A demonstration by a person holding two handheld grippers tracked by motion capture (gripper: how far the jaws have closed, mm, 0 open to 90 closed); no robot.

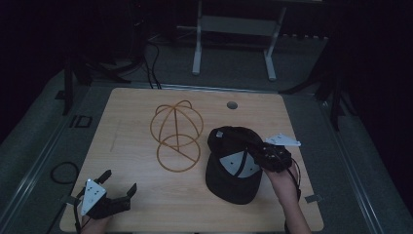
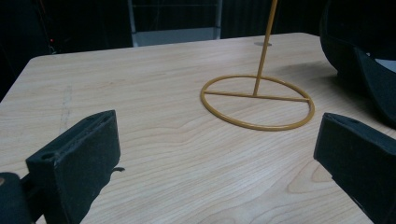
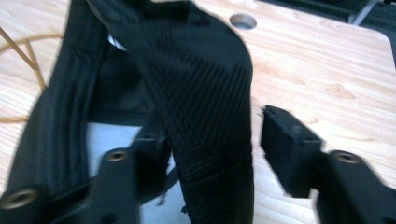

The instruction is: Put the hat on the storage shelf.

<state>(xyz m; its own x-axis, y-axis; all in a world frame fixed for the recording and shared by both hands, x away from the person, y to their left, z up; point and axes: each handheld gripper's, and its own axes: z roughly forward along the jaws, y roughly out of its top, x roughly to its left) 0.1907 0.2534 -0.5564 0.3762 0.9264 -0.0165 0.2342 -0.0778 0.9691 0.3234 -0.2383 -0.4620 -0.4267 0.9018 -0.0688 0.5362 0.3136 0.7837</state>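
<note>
A black cap (image 1: pixel 233 168) lies upside down on the right of the wooden table (image 1: pixel 146 200), its pale lining showing. My right gripper (image 1: pixel 252 147) is open and straddles the cap's side wall (image 3: pixel 205 93): one jaw is inside the cap, the other outside with a gap to the fabric. A gold wire hat stand (image 1: pixel 177 141) stands at the table's middle, its ring base (image 2: pixel 257 126) flat on the wood. My left gripper (image 1: pixel 118 181) rests open near the front left edge, with nothing between its jaws (image 2: pixel 217 133). It faces the stand.
A round cable hole (image 1: pixel 232 105) sits in the table's far side, also close behind the cap (image 3: pixel 243 21). A white desk frame (image 1: pixel 197 44) stands on the dark floor beyond the table. Cables lie on the floor at the left (image 1: pixel 63 171).
</note>
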